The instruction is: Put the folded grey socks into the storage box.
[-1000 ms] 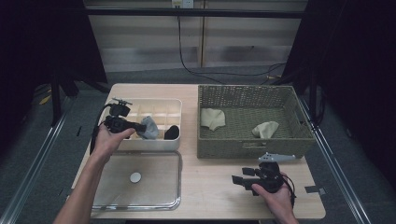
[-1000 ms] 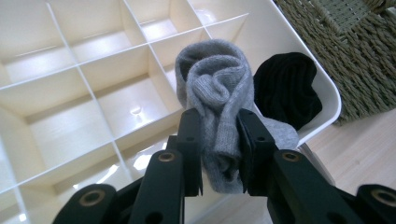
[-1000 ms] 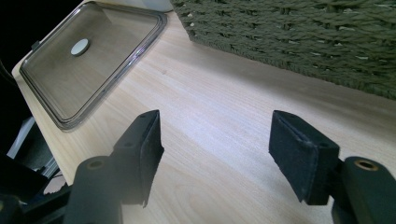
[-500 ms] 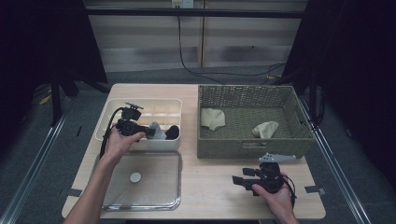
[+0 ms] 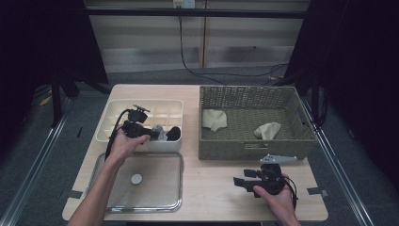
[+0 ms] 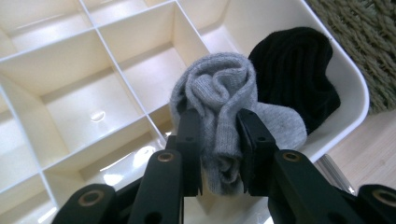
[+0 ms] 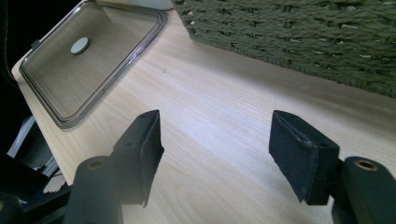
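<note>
My left gripper (image 6: pixel 218 123) is shut on a rolled grey sock (image 6: pixel 219 93), its pads pressing on both sides of the roll. It holds the sock low over the front right part of a white divided box (image 5: pixel 109 123), beside the corner compartment where a black sock (image 6: pixel 294 70) lies. In the high view the left gripper (image 5: pixel 155 133) points right, with the grey sock (image 5: pixel 160 132) next to the black sock (image 5: pixel 174 133). My right gripper (image 5: pixel 240 181) hovers over the bare table near the front right, open with nothing between its pads (image 7: pixel 215 135).
A green wicker basket (image 5: pixel 249 148) at the right holds two beige socks (image 5: pixel 214 118) (image 5: pixel 267 130). A clear lid (image 5: pixel 160 193) with a round knob lies on the table in front of the white box. The basket's wall (image 7: pixel 289 32) stands close ahead of my right gripper.
My left gripper has moved right and down with the grey sock, from the box's left half toward its front right compartments. The right gripper has stayed put.
</note>
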`<state>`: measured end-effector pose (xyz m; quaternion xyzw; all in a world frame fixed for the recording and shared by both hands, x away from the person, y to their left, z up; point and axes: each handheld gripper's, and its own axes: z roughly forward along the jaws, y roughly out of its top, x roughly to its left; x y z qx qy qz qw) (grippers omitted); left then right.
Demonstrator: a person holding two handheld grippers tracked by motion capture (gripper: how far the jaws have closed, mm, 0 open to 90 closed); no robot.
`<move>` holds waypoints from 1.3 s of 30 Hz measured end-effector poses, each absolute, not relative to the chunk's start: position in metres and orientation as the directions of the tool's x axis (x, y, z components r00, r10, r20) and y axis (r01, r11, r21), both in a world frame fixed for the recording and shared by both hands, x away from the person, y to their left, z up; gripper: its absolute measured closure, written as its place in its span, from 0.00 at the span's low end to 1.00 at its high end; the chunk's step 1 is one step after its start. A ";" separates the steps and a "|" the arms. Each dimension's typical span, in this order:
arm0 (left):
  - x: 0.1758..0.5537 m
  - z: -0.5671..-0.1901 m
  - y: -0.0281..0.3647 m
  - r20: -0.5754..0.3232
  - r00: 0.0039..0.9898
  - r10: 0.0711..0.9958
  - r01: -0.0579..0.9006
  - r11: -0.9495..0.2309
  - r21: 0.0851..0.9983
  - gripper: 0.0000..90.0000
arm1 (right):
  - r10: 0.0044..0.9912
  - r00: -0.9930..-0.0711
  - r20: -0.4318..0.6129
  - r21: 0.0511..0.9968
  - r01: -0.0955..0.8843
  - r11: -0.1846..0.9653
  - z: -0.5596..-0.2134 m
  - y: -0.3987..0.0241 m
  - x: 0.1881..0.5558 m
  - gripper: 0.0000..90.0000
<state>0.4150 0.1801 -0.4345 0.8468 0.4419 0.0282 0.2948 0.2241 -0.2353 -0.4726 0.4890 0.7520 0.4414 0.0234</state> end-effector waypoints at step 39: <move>0.422 -0.437 0.185 -0.257 0.596 0.761 0.742 -0.399 0.539 0.93 | 0.752 -0.523 0.400 0.683 0.718 0.135 -0.473 -0.235 0.224 0.39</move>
